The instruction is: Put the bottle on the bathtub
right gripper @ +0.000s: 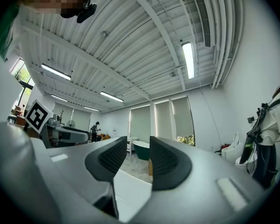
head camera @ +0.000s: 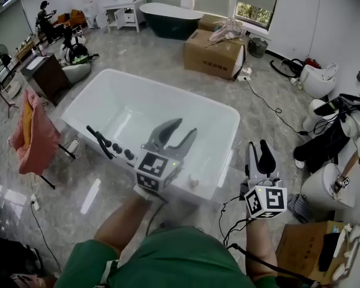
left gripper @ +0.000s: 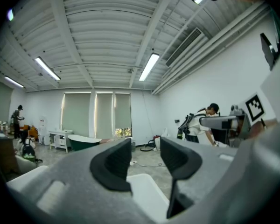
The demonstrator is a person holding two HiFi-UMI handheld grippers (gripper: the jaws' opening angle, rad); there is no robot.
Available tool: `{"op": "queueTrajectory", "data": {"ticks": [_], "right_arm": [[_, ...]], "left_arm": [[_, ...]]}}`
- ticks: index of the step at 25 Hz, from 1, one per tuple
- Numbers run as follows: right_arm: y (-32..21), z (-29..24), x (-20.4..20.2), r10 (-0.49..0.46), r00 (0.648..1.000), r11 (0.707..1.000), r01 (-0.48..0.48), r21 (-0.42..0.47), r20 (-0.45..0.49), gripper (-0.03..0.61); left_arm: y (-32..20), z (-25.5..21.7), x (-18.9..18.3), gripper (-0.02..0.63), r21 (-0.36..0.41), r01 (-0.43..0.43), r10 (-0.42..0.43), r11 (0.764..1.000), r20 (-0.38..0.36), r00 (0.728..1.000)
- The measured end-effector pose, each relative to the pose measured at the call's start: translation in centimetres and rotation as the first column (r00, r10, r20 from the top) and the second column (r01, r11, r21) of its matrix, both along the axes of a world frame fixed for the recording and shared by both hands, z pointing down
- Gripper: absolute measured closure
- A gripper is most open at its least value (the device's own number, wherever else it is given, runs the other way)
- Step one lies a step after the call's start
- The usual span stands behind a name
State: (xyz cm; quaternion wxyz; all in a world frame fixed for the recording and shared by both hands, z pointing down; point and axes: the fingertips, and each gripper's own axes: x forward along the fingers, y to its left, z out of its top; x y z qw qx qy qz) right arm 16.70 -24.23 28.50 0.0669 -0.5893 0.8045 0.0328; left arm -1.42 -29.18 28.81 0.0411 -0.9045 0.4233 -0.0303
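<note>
**Pink cloth** [head camera: 33,131], left edge of frame: draped over a chair, well apart from the work.

**Black tap set** [head camera: 108,144], lower-left corner of the tub: a lever and knobs lined along the near rim.

**Bathtub** [head camera: 186,110], centre: white, nothing visible inside. Its near rim lies just ahead of the person, probably so both grippers can reach it.

**Left gripper** [head camera: 188,126] [left gripper: 145,158], centre, over the near rim: jaws spread wide with nothing between them. It is tipped upward, so its own view takes in ceiling and far wall.

**Bottle**: in neither gripper. A small pale object [head camera: 194,183] stands upright on the near rim, just right of the left gripper's marker cube. It is probably the bottle, but it is too small to be certain. If so, the placing looks done, and the open jaws above it would suit a release.

**Right gripper** [head camera: 257,146] [right gripper: 133,160], lower right, outside the tub: jaws parted by a moderate gap and holding nothing. It points upward, apparently kept idle and clear of the rim.

**Cardboard box** [head camera: 215,53], upper centre-right: on the floor behind the tub.
</note>
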Motion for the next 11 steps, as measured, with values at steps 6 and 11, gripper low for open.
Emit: {"op": "queueTrajectory", "data": {"ticks": [6,11], "right_arm": [[-0.9,0.8,0.7,-0.024,1.0,1.0,0.024,-0.017,0.004,0.426],[-0.7,1.3,1.8,-0.037,0.999,0.999,0.037,-0.02,0.01,0.426]], "left_arm": [[-0.3,0.5,0.8,0.422,-0.02,0.016,-0.016,1.0,0.016,1.0],[0.1,0.8,1.9,0.422,-0.018,0.027,-0.026,0.999,0.022,0.999]]}}
